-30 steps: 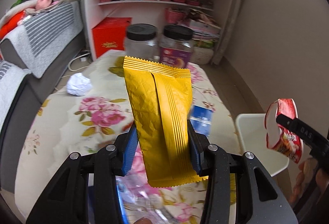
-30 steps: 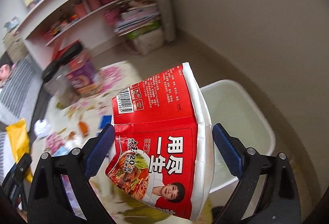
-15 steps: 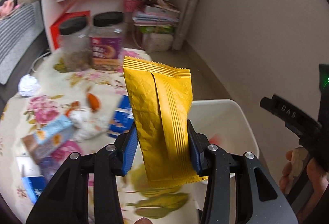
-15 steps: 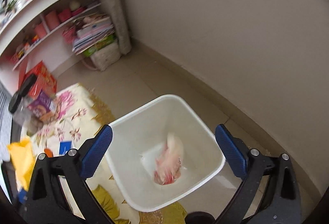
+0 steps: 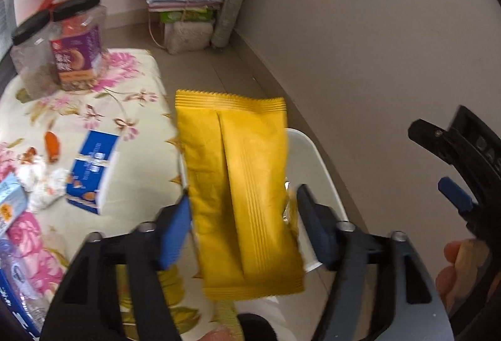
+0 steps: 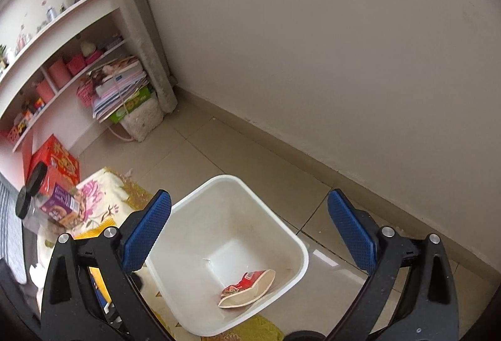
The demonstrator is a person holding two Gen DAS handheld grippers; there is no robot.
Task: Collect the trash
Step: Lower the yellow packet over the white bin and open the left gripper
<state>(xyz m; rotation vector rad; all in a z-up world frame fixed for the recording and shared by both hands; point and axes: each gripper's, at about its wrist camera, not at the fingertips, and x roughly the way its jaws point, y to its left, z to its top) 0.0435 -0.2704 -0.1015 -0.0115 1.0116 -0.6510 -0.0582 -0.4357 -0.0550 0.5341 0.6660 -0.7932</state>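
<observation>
Left gripper [image 5: 244, 222] jaws opening around yellow wrapper [image 5: 241, 193] above white bin [image 6: 238, 250], right gripper [image 6: 249, 234] jaws wide open and empty, red packet [image 6: 247, 292] inside bin

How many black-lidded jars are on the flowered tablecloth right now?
2. The purple-labelled jar stands at the far end of the flowered tablecloth; the plain clear jar stands touching it on its left. Others may be hidden outside the views.

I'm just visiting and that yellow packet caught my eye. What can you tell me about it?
The yellow packet is a flat, crinkly foil-like wrapper with zigzag-cut ends and a seam down its back. It stands upright between the left tool as its jaws are opening, right pad clear of it, above the white bin.
</observation>
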